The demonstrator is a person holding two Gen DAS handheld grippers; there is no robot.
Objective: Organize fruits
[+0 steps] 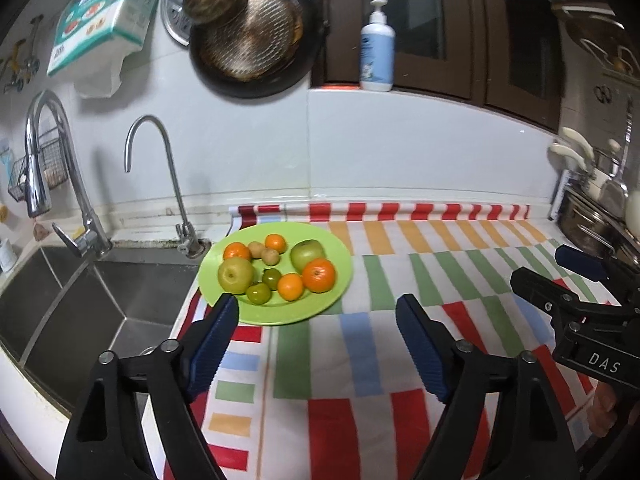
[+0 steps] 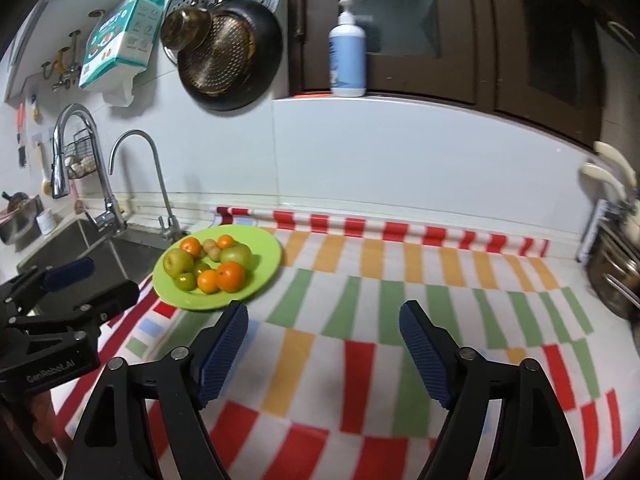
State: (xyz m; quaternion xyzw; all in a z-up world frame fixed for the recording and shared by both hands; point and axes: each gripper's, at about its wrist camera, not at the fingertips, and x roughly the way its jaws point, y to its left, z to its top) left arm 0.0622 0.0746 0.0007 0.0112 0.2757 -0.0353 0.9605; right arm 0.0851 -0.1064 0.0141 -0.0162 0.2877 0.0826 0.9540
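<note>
A green plate (image 1: pixel 324 300) (image 2: pixel 264 276) sits on the striped cloth beside the sink and holds several fruits: oranges (image 1: pixel 318 275) (image 2: pixel 231 276), two green apples (image 1: pixel 235 275) (image 2: pixel 178 261), small green fruits (image 1: pixel 258 293) and two small brown ones (image 1: pixel 270 255). My left gripper (image 1: pixel 318 310) is open just in front of the plate, nothing between its blue pads. My right gripper (image 2: pixel 324 314) is open too, to the right of the plate over bare cloth. Each gripper shows at the edge of the other's view.
A steel sink (image 1: pixel 80 300) with two taps (image 1: pixel 176 184) lies left of the plate. Pans (image 1: pixel 256 36) hang on the wall and a soap bottle (image 1: pixel 377 50) stands on the ledge. A pot and a utensil rack (image 1: pixel 592 208) stand at the right. The striped cloth (image 2: pixel 400 320) covers the counter.
</note>
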